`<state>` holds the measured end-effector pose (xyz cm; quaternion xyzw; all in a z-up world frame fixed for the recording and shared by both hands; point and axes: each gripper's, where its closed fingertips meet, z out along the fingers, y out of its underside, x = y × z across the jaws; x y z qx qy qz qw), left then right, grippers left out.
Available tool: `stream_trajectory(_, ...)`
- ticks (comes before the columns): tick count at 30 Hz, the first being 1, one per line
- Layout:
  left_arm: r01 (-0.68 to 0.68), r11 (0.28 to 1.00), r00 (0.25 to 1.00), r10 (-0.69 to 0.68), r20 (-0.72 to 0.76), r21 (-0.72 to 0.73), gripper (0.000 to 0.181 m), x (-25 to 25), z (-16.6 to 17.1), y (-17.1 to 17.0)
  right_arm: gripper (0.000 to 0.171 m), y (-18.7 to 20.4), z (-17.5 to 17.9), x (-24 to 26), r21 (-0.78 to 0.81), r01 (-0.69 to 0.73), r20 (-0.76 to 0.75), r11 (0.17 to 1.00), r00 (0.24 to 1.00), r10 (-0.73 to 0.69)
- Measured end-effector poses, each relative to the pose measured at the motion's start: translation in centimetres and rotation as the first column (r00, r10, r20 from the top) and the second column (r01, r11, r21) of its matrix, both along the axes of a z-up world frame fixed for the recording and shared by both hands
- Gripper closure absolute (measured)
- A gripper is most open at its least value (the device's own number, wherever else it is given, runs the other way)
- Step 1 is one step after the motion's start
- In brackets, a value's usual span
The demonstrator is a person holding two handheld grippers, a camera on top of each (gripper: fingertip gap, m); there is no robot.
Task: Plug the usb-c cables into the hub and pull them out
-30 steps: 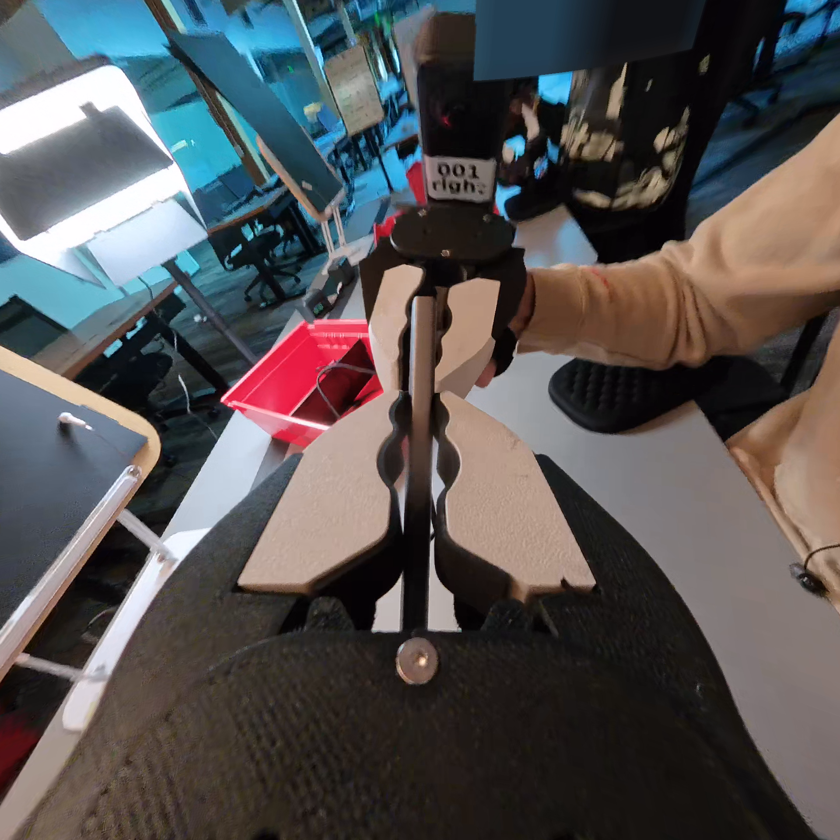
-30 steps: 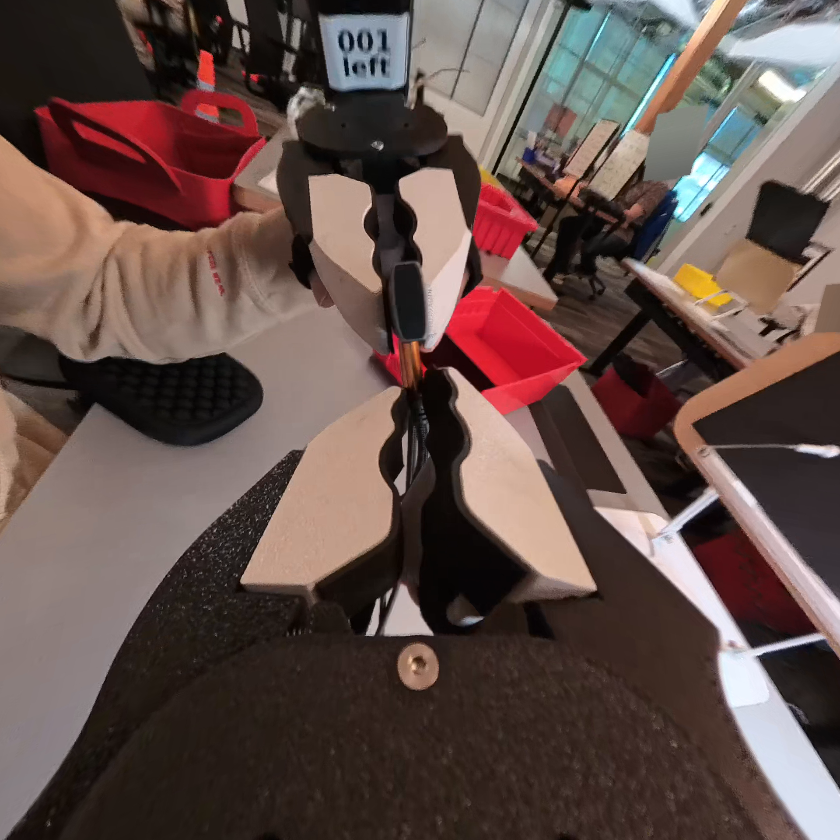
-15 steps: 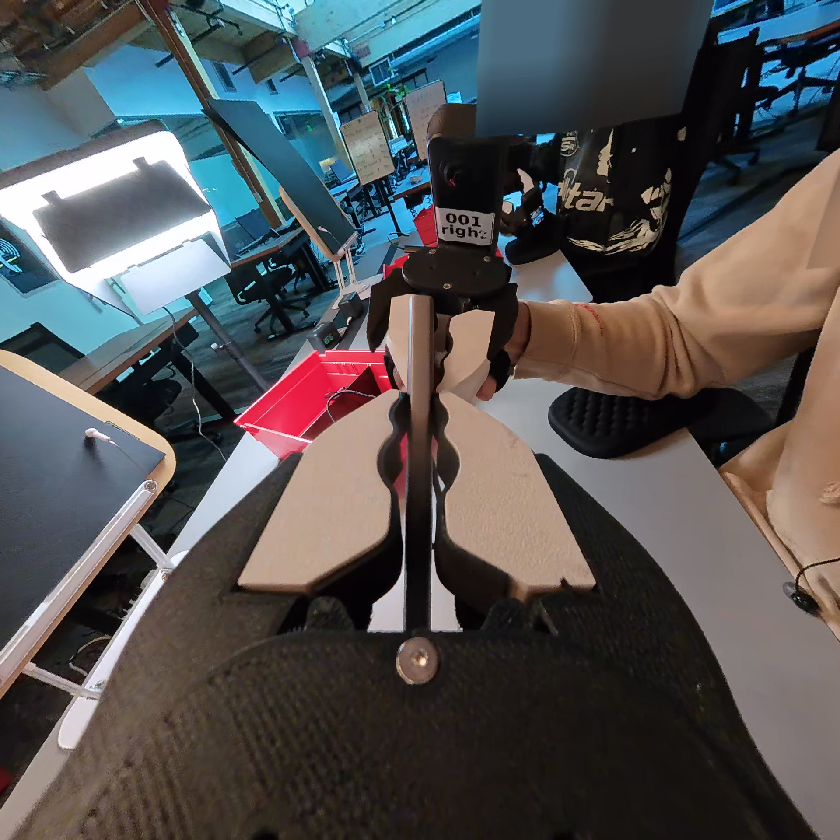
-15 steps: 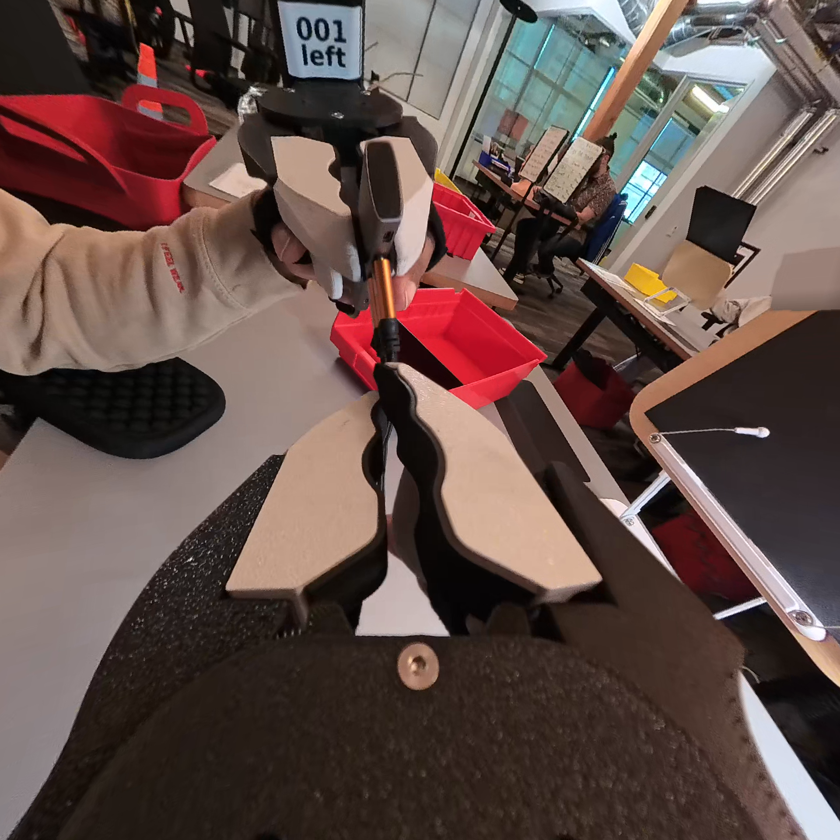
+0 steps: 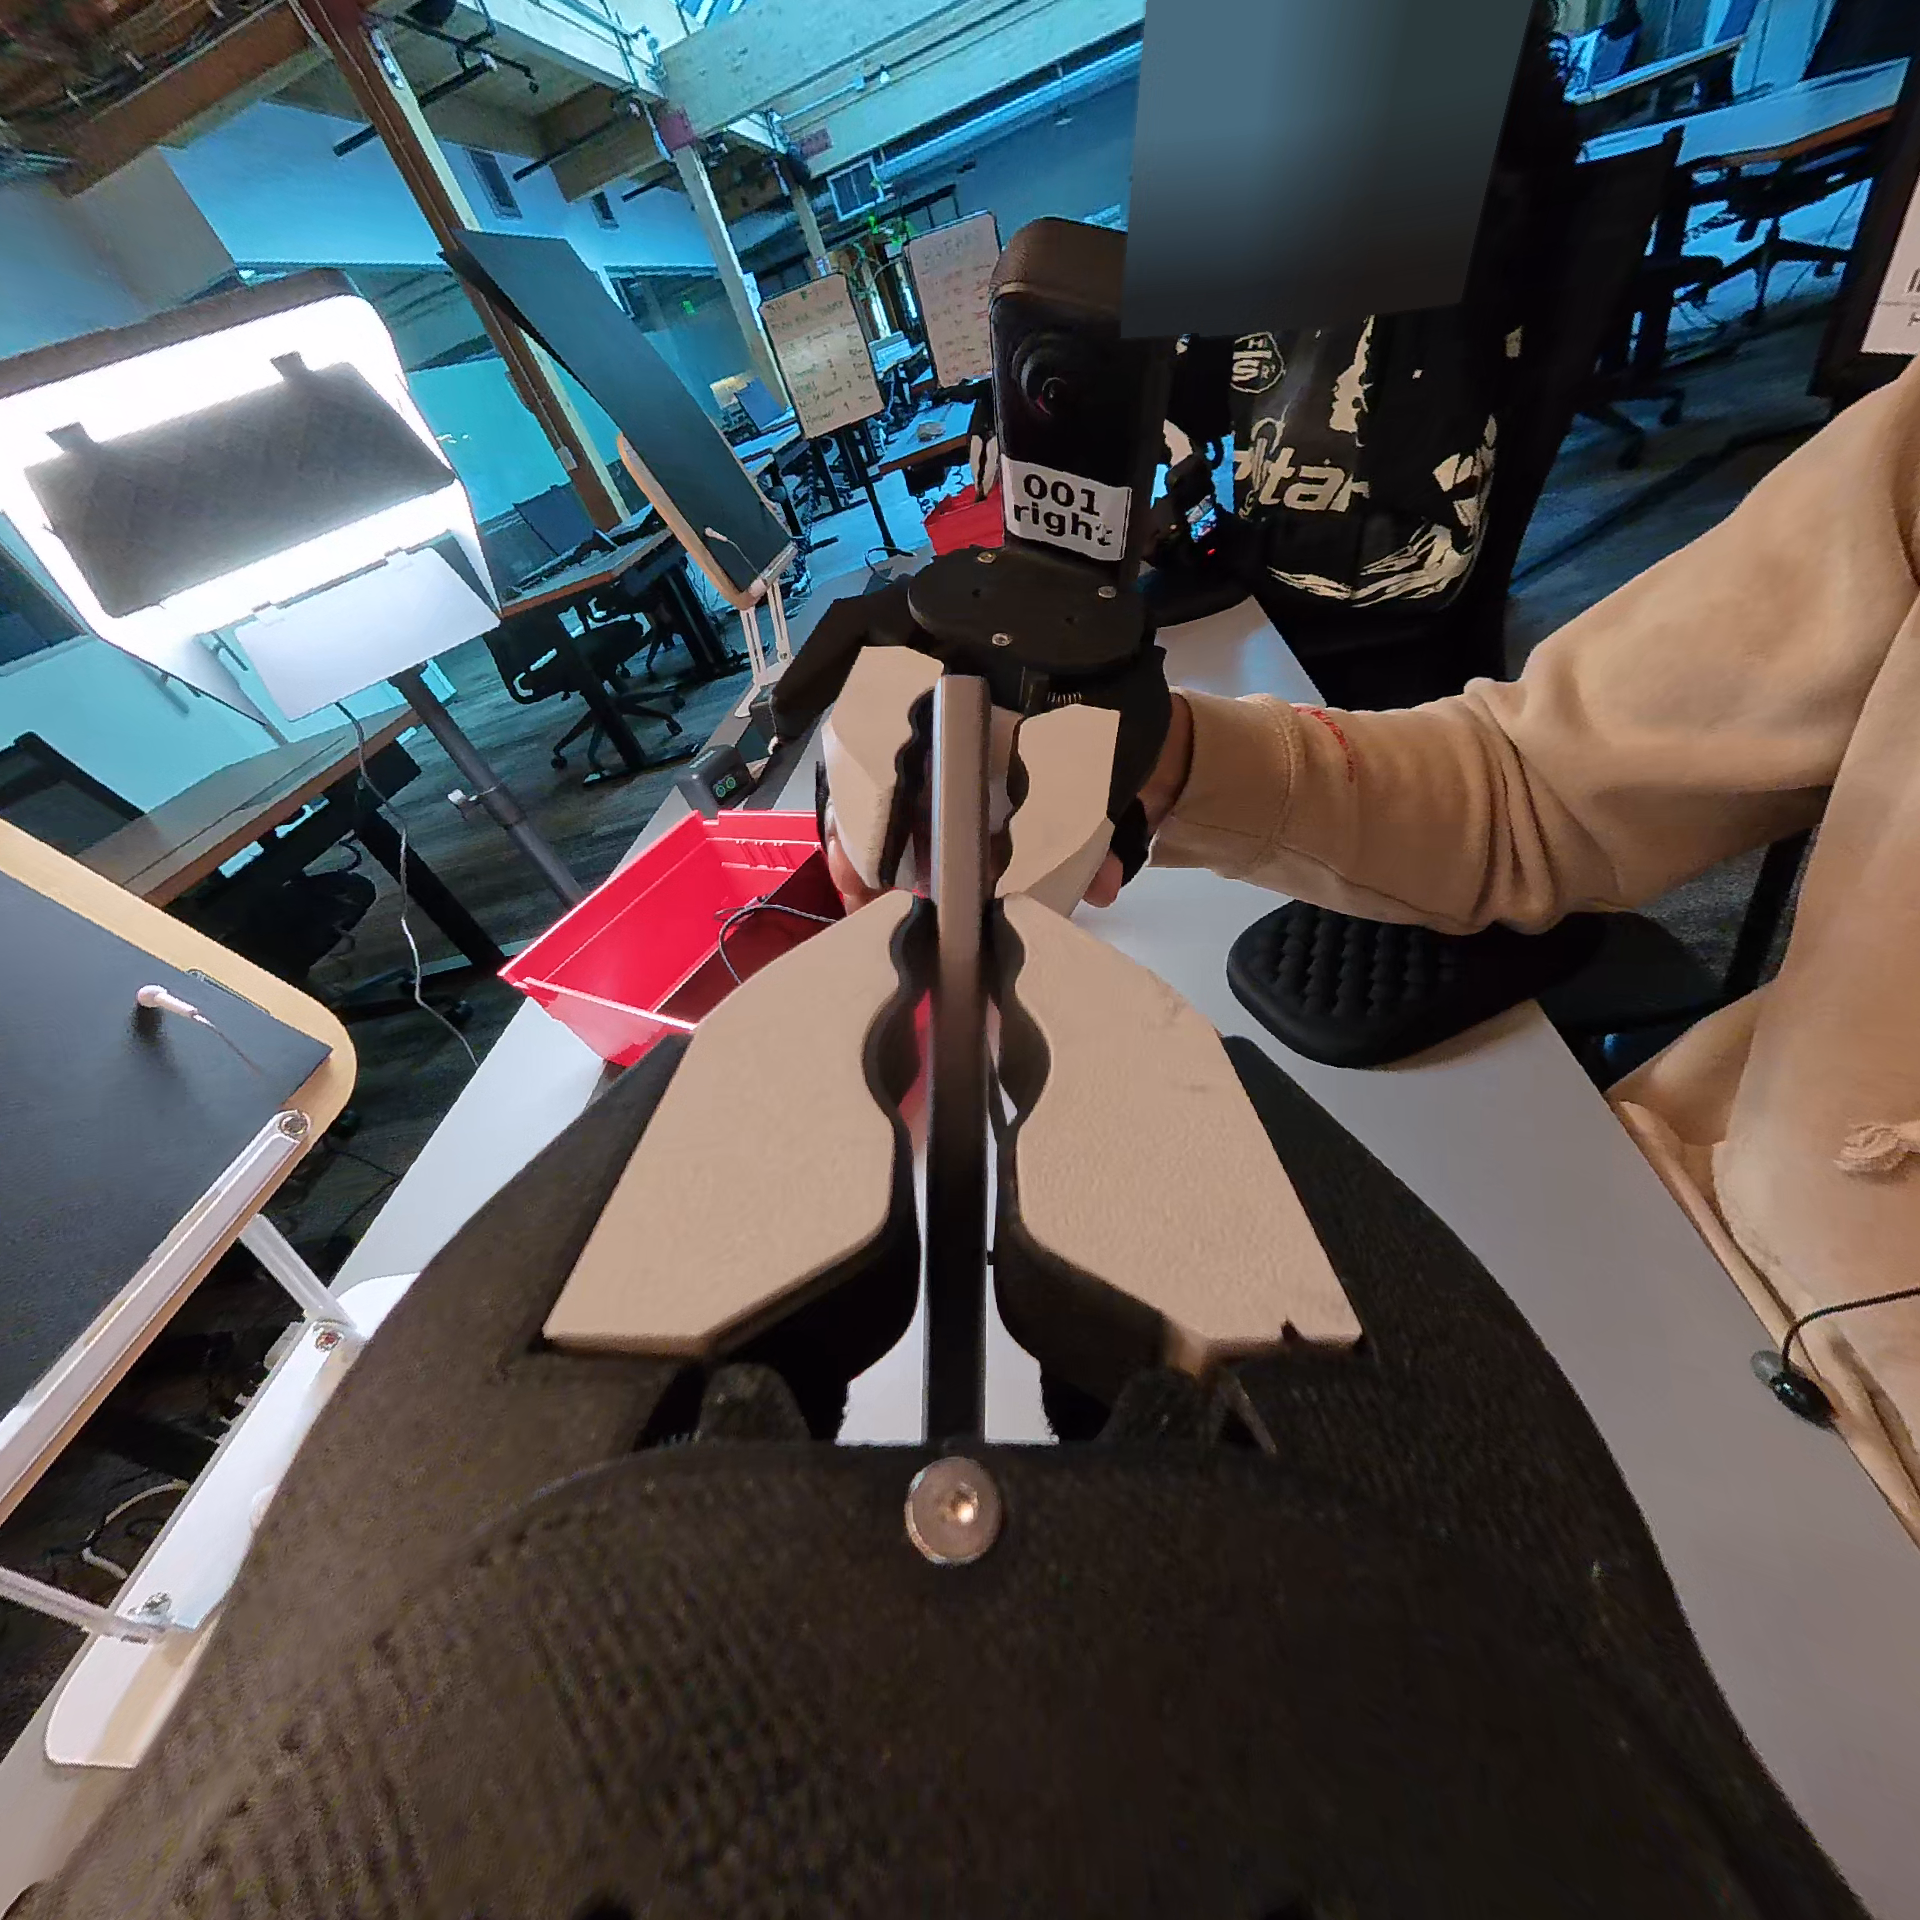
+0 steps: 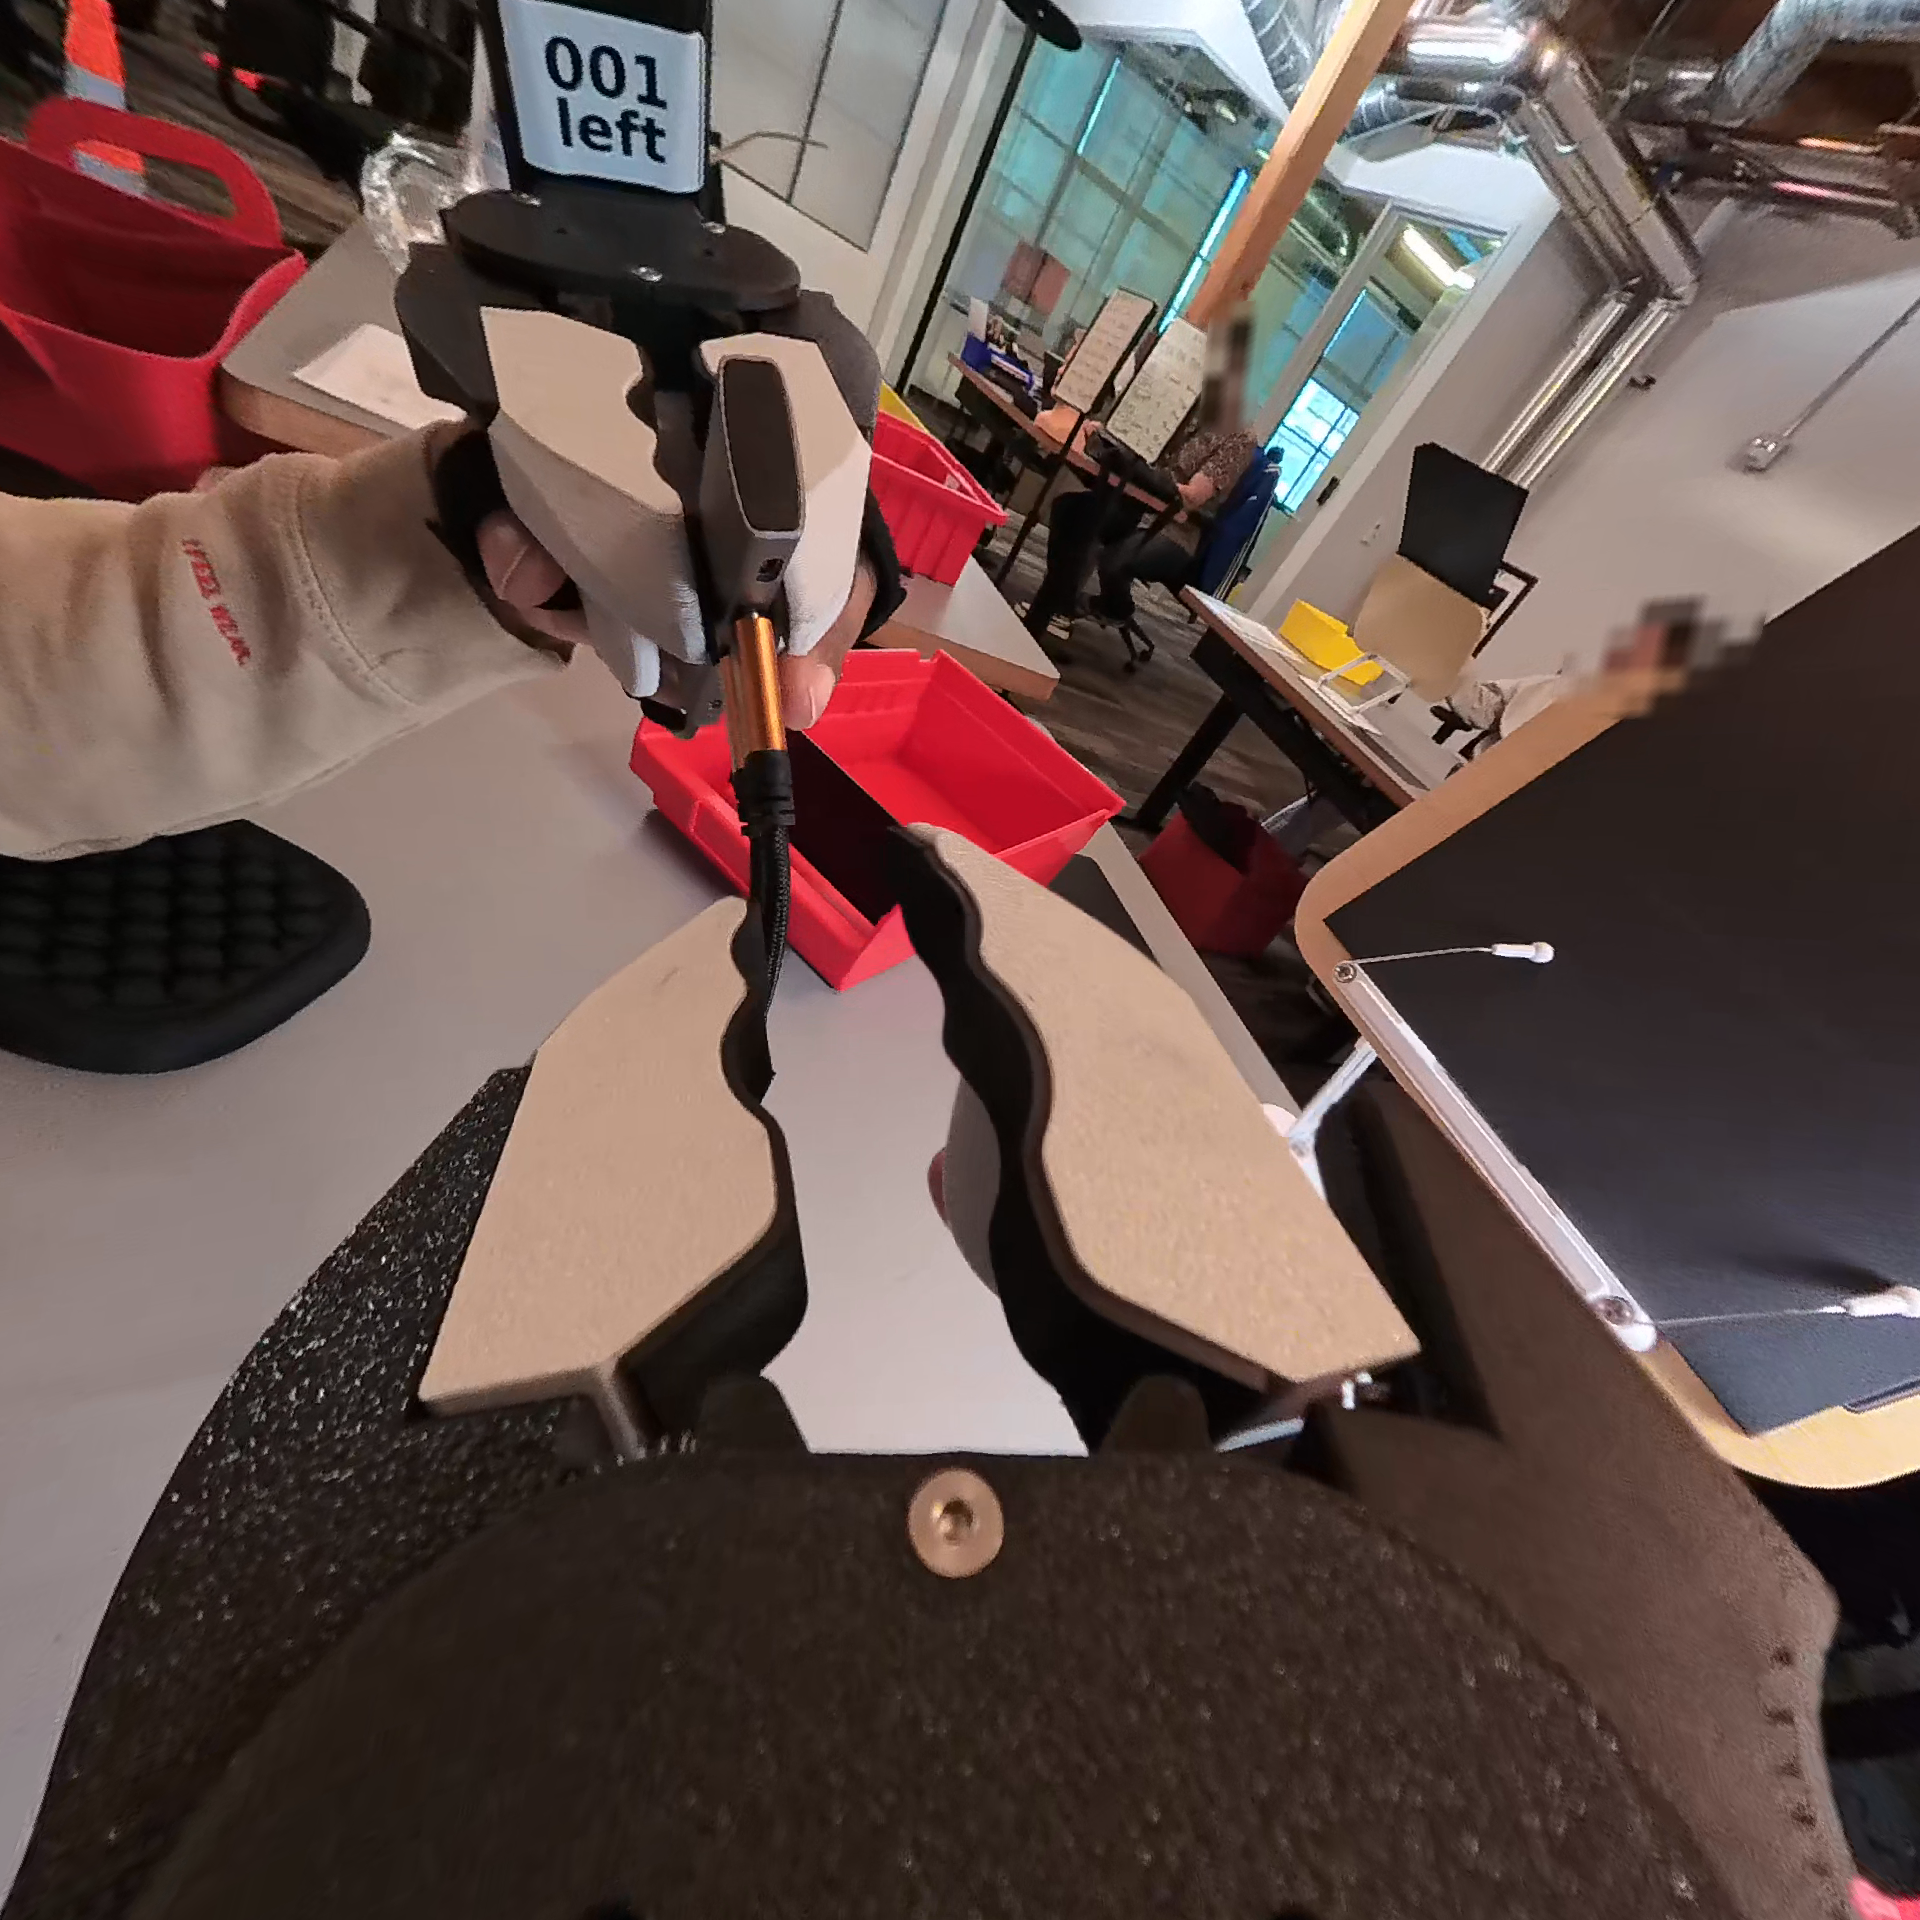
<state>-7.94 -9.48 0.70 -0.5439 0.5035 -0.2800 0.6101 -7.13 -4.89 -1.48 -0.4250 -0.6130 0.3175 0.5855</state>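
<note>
Judged about midway through one cycle: orange-collared plug (image 6: 755, 686) seated in the lower end of the hub (image 6: 753, 468), so insertion looks done (for this cable at least). Left to do, by that reading: pulling it back out, and any further cables. Cannot tell whether the hub's other ports have been used.

Left gripper (image 5: 956, 914) clamped tight on the hub, fingers pressed flat against its two broad faces, the slab edge-on between them in its own view and standing out past the fingertips. Held up off the grey table (image 6: 468, 883), not resting on it.

Right gripper (image 6: 831, 883) parted wide, just below the hub, nothing pinched between its fingers. Black braided cable (image 6: 771, 883) hanging from the hub's plug and running down along the inner edge of that gripper's left finger, touching or all but touching it (contact too close to call), then lost from sight under the finger.

Red bin (image 6: 935, 727) on the table below and behind the hub, a thin dark wire (image 5: 769, 914) lying in it.

Next move, as a guess: closing on the plug's collar close under the hub, then a straight pull along the hub's length while the left grip holds firm.
</note>
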Motion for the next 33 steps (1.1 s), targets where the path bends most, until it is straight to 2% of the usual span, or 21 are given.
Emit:
stream_trajectory(1,0.0,1.0,1.0,0.0,-0.001,-0.001,0.172,0.0,0.0,0.0,0.121,0.1,0.0,0.0,0.008,0.008,0.0,1.0,1.0,-0.008)
stream_trajectory(8,0.008,1.0,1.0,-0.008,-0.001,0.007,0.171,0.2,0.0,-0.2,0.111,0.1,0.3,-0.1,0.055,0.025,-0.023,0.998,0.999,-0.023)
stream_trajectory(19,-0.007,1.0,1.0,0.007,0.001,0.021,0.172,-0.1,0.2,-0.3,0.089,1.2,0.6,-0.1,0.023,0.083,-0.046,0.996,0.996,-0.082)
stream_trajectory(26,-0.014,0.999,1.0,0.013,0.013,0.031,0.172,-0.6,0.6,-0.4,0.122,0.3,0.9,0.1,0.062,0.032,-0.08,0.998,0.996,-0.026)
stream_trajectory(33,-0.013,0.999,1.0,0.012,0.009,0.04,0.172,-0.6,0.7,-0.6,0.137,0.1,1.4,0.1,0.127,0.046,-0.11,0.991,0.993,-0.032)
